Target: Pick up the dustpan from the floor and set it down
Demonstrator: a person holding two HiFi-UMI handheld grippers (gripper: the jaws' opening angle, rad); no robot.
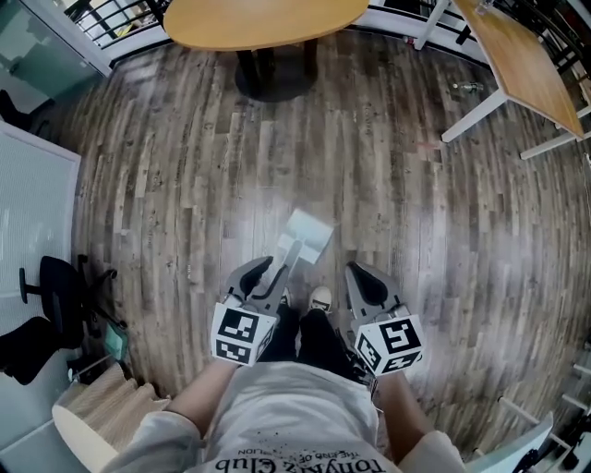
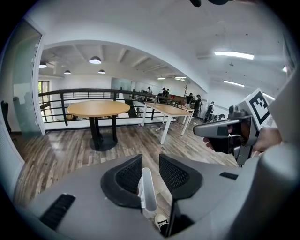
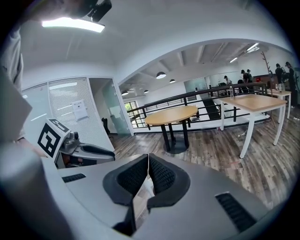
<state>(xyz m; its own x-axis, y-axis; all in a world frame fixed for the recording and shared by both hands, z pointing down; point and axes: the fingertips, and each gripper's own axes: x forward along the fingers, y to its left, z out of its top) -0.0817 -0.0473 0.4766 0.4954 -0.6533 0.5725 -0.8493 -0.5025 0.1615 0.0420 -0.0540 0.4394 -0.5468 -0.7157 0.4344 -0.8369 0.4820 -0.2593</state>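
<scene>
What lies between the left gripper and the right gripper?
In the head view, the person's dark-trousered legs and one pale shoe lie between the left gripper and the right gripper.

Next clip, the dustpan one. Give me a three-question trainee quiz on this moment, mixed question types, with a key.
1. What stands between the jaws of the left gripper?
A) the dustpan handle
B) a chair leg
C) nothing
2. True or false: the right gripper has its jaws wide apart.
3. Fill in: the table on the dark pedestal has a ____ top.

Key: 1 A, with the jaws apart around it. 2 False, its jaws meet at the tips. 3 Round.
</scene>
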